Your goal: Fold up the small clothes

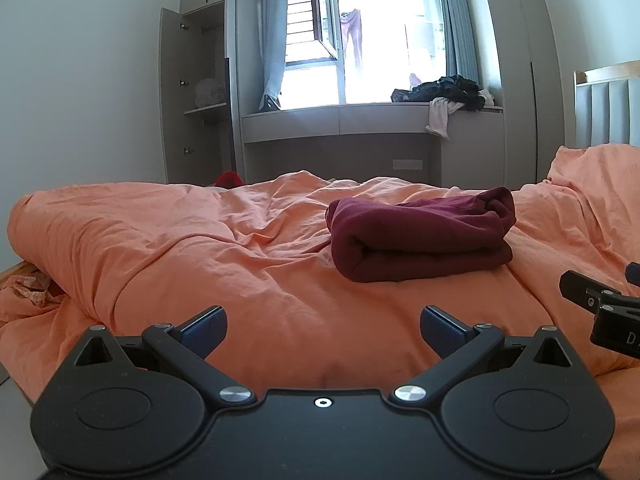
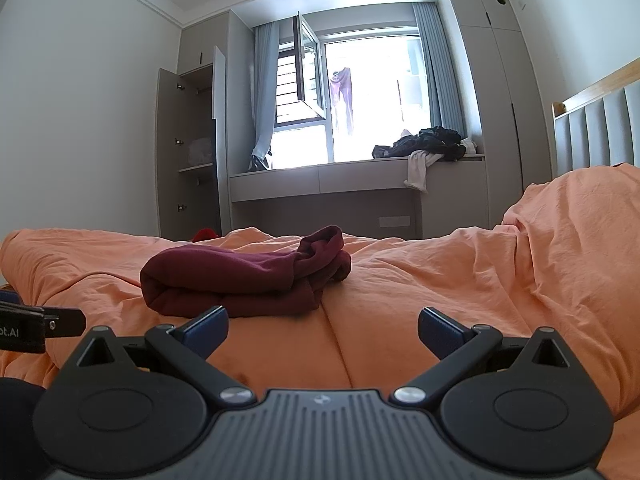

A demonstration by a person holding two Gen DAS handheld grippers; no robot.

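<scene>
I see my left gripper [image 1: 323,330] with its blue-padded fingers [image 1: 204,330] spread wide, released and holding nothing, low above the wrinkled orange cotton duvet [image 1: 180,248]. My right gripper [image 2: 323,330] is also released, its jaws wide apart and nothing between them. The folded dark maroon knit garment [image 1: 420,236] lies on the duvet, at about 1 o'clock from the left gripper and at about 11 o'clock from the right one [image 2: 244,280], apart from both. At 12 o'clock, far behind the bed, a pile of dark crumpled clothes [image 1: 448,90] rests on the grey window bench [image 1: 340,118].
</scene>
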